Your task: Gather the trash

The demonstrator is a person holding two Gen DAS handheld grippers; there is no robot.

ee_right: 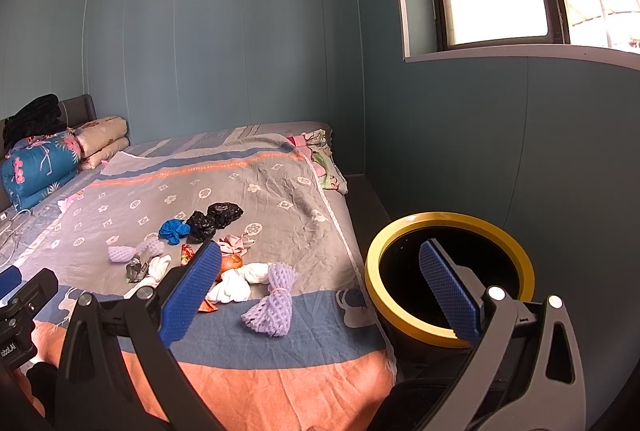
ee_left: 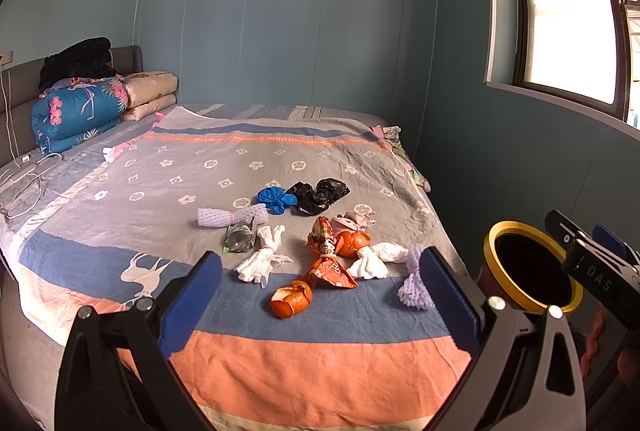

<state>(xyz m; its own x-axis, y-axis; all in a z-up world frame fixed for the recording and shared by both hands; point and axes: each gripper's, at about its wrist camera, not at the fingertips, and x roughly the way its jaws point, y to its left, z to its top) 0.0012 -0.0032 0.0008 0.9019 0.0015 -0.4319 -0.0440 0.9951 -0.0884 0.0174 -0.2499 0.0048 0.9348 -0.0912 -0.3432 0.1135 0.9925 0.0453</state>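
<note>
Trash lies clustered on the near half of the striped grey, blue and orange bedspread (ee_left: pixel 248 155), well clear of its left edge; items noted: curled orange peel (ee_left: pixel 291 298) nearest the foot, crumpled orange snack wrapper (ee_left: pixel 326 263), two tied white tissue bundles (ee_left: pixel 262 257) (ee_left: pixel 374 259), lilac foam fruit net (ee_right: pixel 272 301) nearest the right edge, second lilac net (ee_left: pixel 232 217), grey foil scrap (ee_left: pixel 240 239), blue crumpled bag (ee_left: pixel 276 199), black crumpled bag (ee_left: pixel 318 195), whole tangerine (ee_left: pixel 352 243), pink cloth scrap (ee_left: pixel 352 222); black round bin with yellow rim (ee_right: pixel 450 273) stands on the floor just beside the bed's right edge, its mouth unobstructed; narrow floor strip runs between bed and blue wall (ee_right: pixel 460 135); left gripper (ee_left: pixel 320 295) hovers over the foot of the bed, jaws spread wide, holding nothing, blue pads (ee_left: pixel 446 295) framing the peel and wrapper; right gripper (ee_right: pixel 320 295) likewise spread wide and unloaded, one pad over the bin mouth, the other over the bedspread; folded quilts (ee_left: pixel 76 111) stacked at the headboard, well apart from the trash
</note>
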